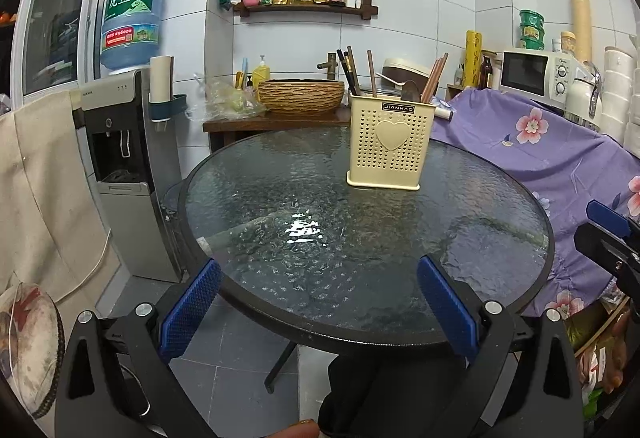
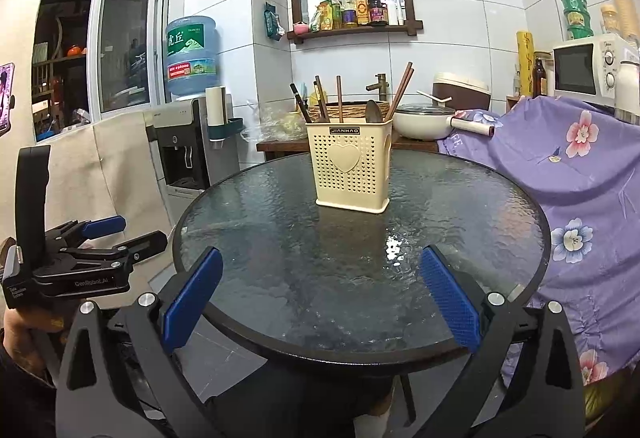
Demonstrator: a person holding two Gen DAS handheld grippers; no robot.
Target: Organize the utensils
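L gripper: jaws spread wide, nothing held, hovering at near rim of glass table. R gripper: likewise wide, empty, same near edge. Utensil holder seen upright on far half of table, well apart from both tools. Chopsticks, spoon & other sticks seen standing inside holder. No loose utensils seen on tabletop. Judged: task done or near done; nothing left visible to be sorted.

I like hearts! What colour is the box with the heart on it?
The utensil holder is pale cream-yellow, dotted with little holes. The right wrist view shows it best.
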